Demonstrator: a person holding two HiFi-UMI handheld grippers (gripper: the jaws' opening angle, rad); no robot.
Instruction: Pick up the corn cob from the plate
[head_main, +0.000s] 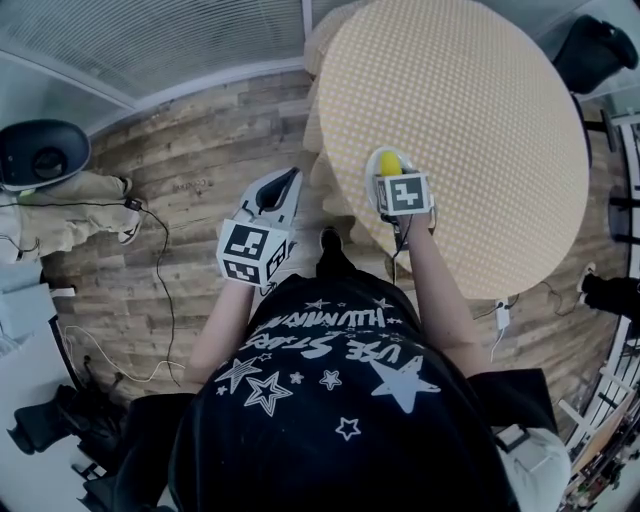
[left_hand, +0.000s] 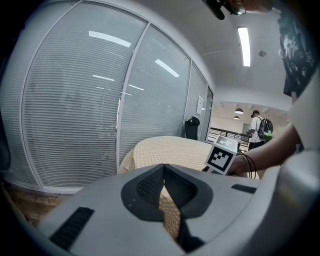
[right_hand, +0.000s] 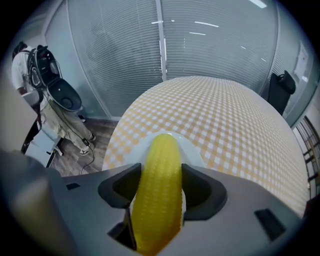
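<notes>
The yellow corn cob (right_hand: 160, 185) lies lengthwise between the jaws of my right gripper (right_hand: 159, 177), over a white plate (right_hand: 192, 147). Both pads touch its sides with no gap showing. In the head view the corn cob (head_main: 388, 163) and the plate (head_main: 371, 168) sit at the near edge of the round checked table (head_main: 470, 120), and the right gripper (head_main: 392, 172) points steeply down onto them. My left gripper (head_main: 285, 185) hangs off the table over the floor. In its own view the left gripper (left_hand: 163, 172) is shut on nothing.
A black chair (head_main: 592, 50) stands beyond the table at the far right. Cables (head_main: 160, 270) trail over the wooden floor at the left, near a dark round device (head_main: 45, 155). Glass walls with blinds (left_hand: 75, 100) close off the far side.
</notes>
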